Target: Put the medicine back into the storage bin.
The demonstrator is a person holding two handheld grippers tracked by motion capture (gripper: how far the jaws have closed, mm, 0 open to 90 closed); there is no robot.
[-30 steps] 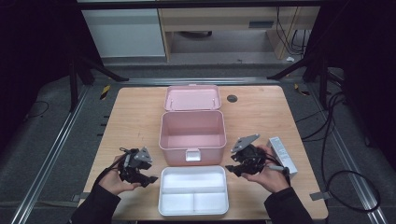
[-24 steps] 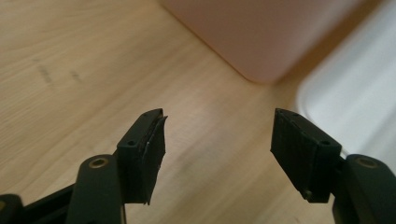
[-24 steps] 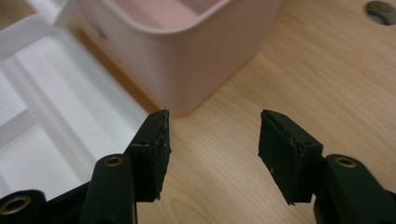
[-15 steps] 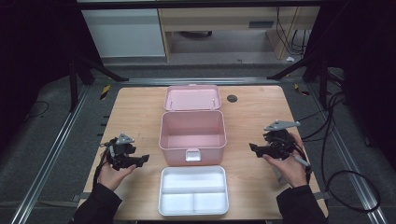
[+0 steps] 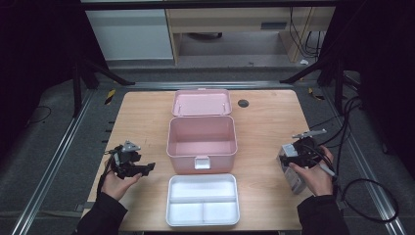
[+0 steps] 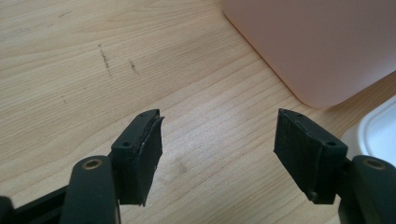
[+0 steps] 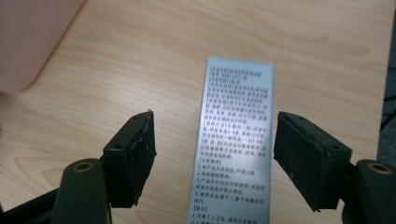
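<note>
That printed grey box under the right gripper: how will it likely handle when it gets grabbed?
The grey box lies flat on the table, so it seems unlikely to roll or tip. It looks like thin cardboard, probably light, and may dent under a hard squeeze. The right gripper stands open astride it, so a grip across its narrow width looks feasible.

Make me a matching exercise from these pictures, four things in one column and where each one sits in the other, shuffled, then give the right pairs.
Things:
1. pink box
2. white tray
3. printed carton
4. pink lid

Places:
A. flat on the table beyond the box
B. between the open jaws of the right hand-held gripper
C. middle of the table
D. at the near edge, before the box

Pairs: 1-C, 2-D, 3-B, 4-A
</note>
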